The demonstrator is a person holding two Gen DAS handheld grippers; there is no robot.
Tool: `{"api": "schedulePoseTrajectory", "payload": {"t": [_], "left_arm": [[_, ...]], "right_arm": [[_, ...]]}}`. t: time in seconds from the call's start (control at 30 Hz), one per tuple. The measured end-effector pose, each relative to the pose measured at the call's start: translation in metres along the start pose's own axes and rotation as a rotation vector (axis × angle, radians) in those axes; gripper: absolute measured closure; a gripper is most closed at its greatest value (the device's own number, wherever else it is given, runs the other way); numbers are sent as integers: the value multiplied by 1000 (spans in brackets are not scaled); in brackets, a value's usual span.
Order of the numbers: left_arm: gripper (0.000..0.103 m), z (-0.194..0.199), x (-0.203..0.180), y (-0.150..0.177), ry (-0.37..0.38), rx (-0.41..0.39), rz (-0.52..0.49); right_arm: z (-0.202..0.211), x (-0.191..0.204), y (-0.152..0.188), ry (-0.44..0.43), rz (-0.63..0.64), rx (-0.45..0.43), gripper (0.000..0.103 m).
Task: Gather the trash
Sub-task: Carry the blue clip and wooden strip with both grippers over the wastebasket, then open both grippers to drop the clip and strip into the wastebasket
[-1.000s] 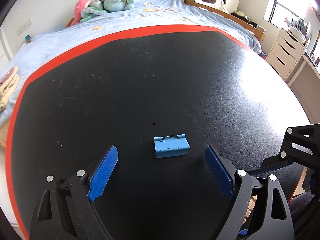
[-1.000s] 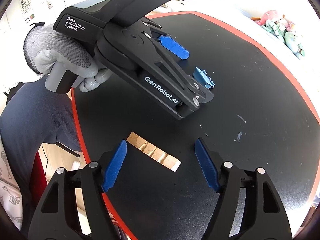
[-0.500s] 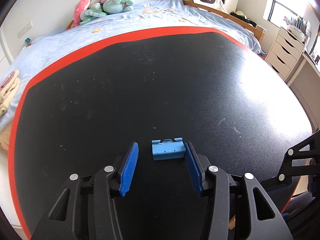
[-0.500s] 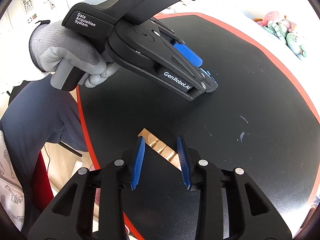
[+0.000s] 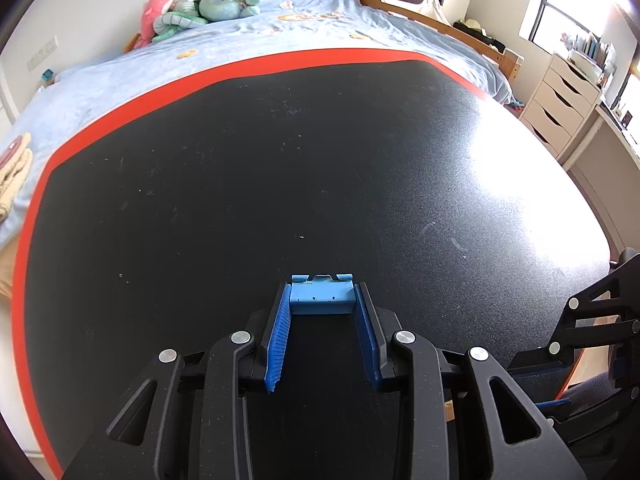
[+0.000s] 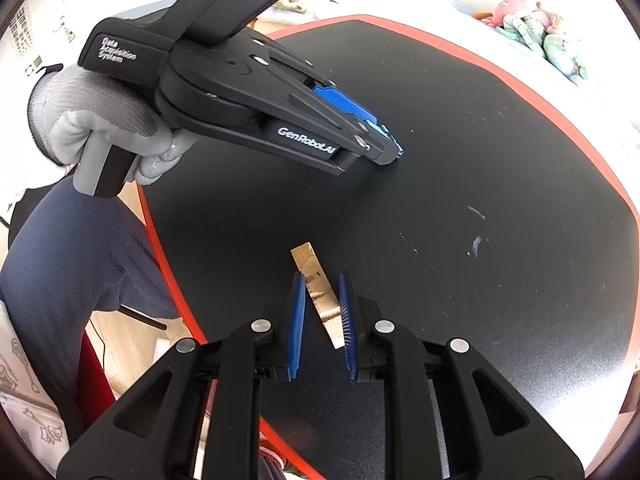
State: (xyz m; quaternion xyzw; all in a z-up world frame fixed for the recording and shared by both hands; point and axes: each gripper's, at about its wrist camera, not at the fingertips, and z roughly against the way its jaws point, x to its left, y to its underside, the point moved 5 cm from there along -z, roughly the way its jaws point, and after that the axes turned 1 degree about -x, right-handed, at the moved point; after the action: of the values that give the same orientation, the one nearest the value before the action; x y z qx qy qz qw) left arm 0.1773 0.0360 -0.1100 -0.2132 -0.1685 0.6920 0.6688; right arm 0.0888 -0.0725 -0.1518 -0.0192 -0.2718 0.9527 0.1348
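Observation:
My left gripper is shut on a small blue plastic piece, which sits between its blue fingertips on the black table. In the right wrist view the left gripper shows at the upper middle, held by a gloved hand. My right gripper is closed around a brown cardboard strip; both pads touch its edges. The strip lies near the table's red edge.
A bed with a blue sheet and plush toys lies beyond the table. A white drawer unit stands at the right. The person's dark-sleeved arm is at the left of the right wrist view.
Both grippers went from wide open to closed. The left closed on the blue piece, the right on the cardboard strip, which turned to lie along the fingers.

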Motion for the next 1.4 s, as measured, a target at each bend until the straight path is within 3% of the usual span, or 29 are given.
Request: {"api": "schedulePoseTrajectory", "payload": {"t": [0.43, 0.93, 1.4], "left_arm": [[72, 55, -14, 27, 47, -22, -20], [72, 129, -55, 86, 117, -54, -81], [72, 154, -73, 137, 159, -52, -72]], "right_arm": [[45, 8, 3, 55, -151, -61, 86], [116, 50, 29, 111, -236, -160, 86], [121, 90, 61, 128, -294, -157, 86]]}}
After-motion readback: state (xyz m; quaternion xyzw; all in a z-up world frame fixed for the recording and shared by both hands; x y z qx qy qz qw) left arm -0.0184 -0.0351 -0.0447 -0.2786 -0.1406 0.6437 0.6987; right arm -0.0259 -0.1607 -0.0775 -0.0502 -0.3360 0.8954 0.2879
